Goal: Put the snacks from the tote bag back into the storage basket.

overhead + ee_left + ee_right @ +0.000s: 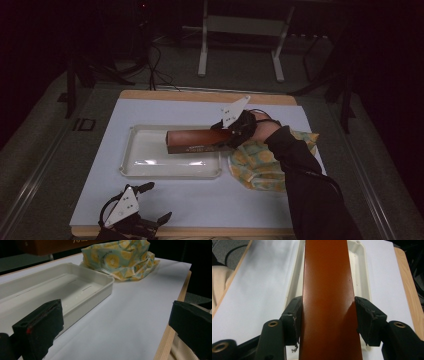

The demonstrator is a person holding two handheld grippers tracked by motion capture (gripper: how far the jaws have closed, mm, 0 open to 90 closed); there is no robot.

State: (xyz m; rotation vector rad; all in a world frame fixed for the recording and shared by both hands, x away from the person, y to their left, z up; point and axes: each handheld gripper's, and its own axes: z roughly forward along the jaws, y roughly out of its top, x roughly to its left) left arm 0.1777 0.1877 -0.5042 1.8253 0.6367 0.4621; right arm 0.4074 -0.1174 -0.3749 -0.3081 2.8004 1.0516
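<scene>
Tray: white, long axis level, directly below and beyond the right gripper's load; nearer the right hand.
Box: long brown box, axis running straight out from the right gripper along the tray's length, held above it.
Right gripper: jaws clamped on the box's near end.
Left gripper: jaws apart, empty, near the table's front edge.

Looked like a dim lab or test room: grey carpet floor, metal stand legs, loose cables behind table
</scene>
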